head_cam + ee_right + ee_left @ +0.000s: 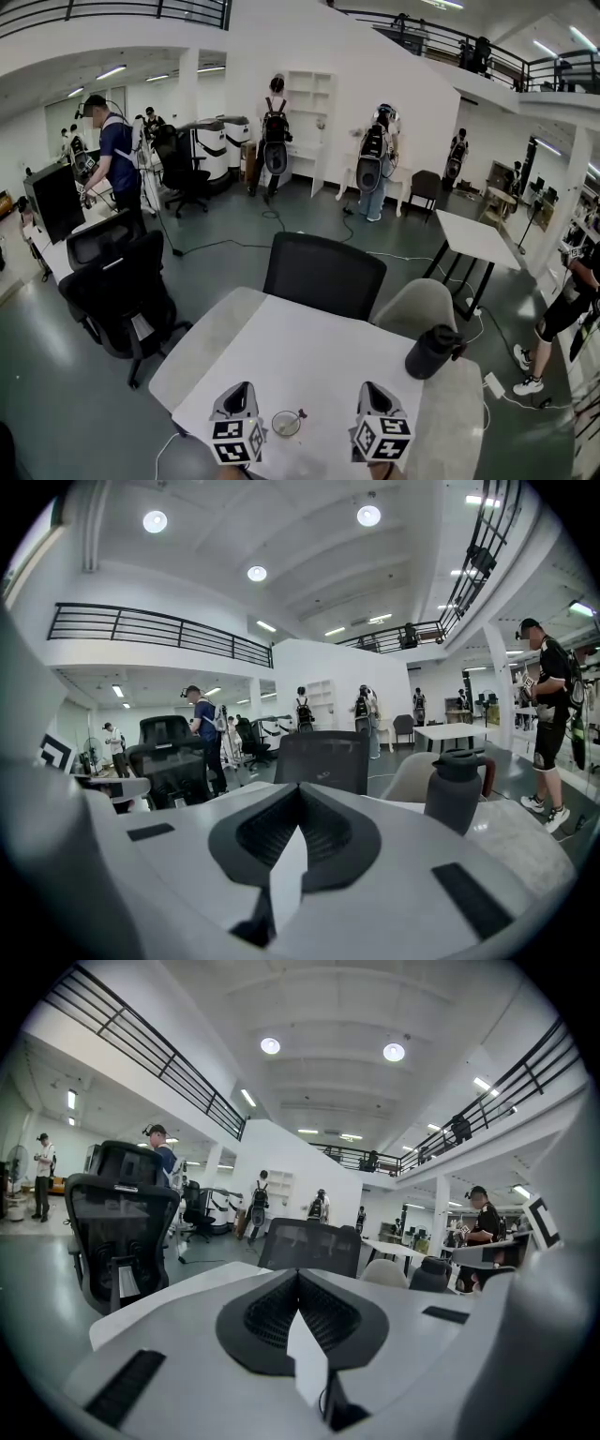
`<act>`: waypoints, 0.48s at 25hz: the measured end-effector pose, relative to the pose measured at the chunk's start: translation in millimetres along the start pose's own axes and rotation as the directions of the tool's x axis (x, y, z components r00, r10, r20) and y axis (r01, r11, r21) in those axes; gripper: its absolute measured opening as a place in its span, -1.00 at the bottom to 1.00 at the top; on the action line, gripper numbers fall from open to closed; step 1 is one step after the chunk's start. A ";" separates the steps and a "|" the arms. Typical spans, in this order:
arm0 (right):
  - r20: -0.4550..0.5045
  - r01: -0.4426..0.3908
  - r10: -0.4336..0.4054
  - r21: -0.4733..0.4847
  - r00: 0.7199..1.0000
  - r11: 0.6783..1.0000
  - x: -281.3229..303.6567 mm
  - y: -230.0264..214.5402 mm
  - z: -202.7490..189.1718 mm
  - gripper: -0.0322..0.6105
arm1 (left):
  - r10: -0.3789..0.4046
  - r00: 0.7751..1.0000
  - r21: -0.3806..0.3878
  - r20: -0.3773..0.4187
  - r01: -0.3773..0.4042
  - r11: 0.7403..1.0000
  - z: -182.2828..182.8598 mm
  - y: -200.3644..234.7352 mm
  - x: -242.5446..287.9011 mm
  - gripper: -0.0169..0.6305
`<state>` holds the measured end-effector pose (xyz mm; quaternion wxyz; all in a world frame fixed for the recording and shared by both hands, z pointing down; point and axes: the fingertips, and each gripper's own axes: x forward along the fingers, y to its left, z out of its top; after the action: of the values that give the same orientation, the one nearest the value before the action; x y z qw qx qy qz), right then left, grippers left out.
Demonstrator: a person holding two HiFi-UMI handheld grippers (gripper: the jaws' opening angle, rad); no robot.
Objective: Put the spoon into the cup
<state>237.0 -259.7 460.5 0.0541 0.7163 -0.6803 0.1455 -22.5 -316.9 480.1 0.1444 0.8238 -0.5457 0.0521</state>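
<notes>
Both tools are closed and empty: the left gripper (239, 389) (298, 1274) has its two jaws pressed together at the tips with nothing between them, and the right gripper (300, 787) (372, 386) shows the same, its tips meeting and its pads bare. Neither touches anything on the white table (309, 356); they are held side by side over its near edge, pointing forward. The cup (286, 424) stands on the table in the gap between the two grippers, somewhat closer to the left one and level with their marker cubes, behind both sets of tips. The spoon (301, 412) shows only as a small dark piece at the cup's rim on the side toward the right gripper; it is too small to tell whether it rests inside the cup or lies against it, and the cup's contents cannot be made out. Ahead of both tips the tabletop is bare up to its far edge, where a black chair (323, 274) (309, 1246) (322, 759) is tucked in. A dark jug (433, 352) (457, 789) stands forward and to the right of the right gripper, near the table's right edge, well apart from the cup.
</notes>
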 end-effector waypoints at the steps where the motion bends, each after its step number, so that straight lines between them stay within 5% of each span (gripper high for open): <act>1: 0.000 0.000 0.000 0.000 1.000 1.000 -0.1 0.1 -0.4 -0.80 | -0.001 1.000 0.000 0.001 0.001 1.000 -0.2 0.0 0.3 -0.89; 12: -0.004 -0.003 0.003 -0.004 1.000 1.000 -1.4 6.4 -2.6 -0.80 | -0.004 1.000 0.000 -0.009 0.004 1.000 -5.6 3.1 -0.5 -0.89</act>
<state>230.3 -258.1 461.8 0.0568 0.7150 -0.6814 0.1458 -25.2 -315.9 485.9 0.1469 0.8246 -0.5435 0.0553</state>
